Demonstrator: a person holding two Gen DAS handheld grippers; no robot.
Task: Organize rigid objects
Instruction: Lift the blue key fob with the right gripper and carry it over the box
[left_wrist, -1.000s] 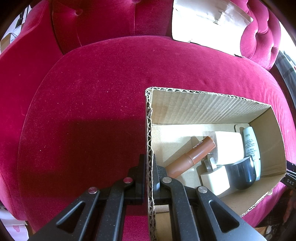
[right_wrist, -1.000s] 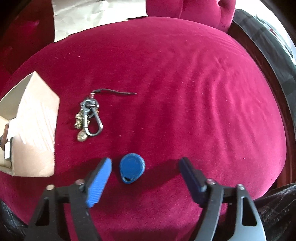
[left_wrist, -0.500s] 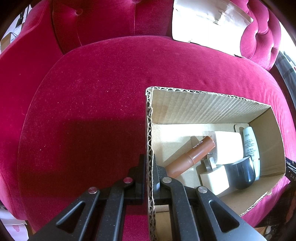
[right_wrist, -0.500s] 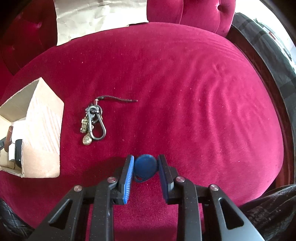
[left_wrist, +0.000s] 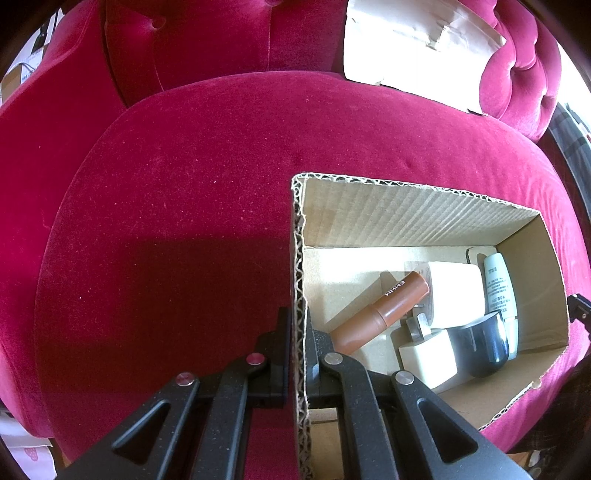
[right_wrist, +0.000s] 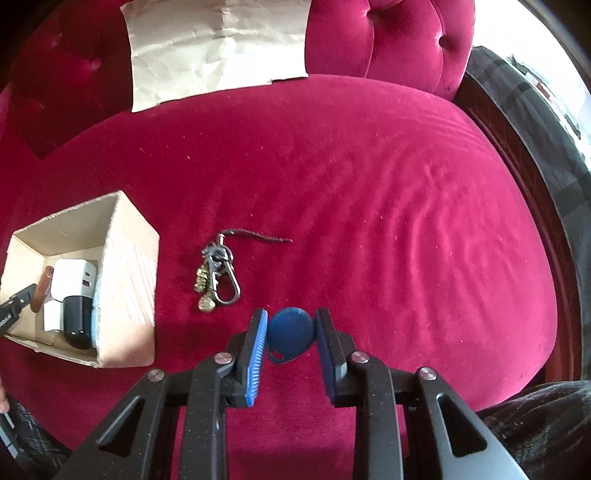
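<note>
The right gripper (right_wrist: 290, 334) grasps a blue key fob (right_wrist: 290, 334) between its two pads, holding it clear of the red velvet seat (right_wrist: 369, 206). Just to the left of it on the seat lies a keyring (right_wrist: 218, 277) with a carabiner, charms and a short dark cord. Further left stands the open cardboard box (right_wrist: 127, 273).

The left gripper (left_wrist: 297, 350) is clenched on the box's near left wall (left_wrist: 298, 295), one finger outside, one inside. In the box lie a brown tube (left_wrist: 380, 312), two white chargers (left_wrist: 454, 290), a dark rounded object (left_wrist: 484, 345) and a pale blue tube (left_wrist: 500, 291) along the right wall.
</note>
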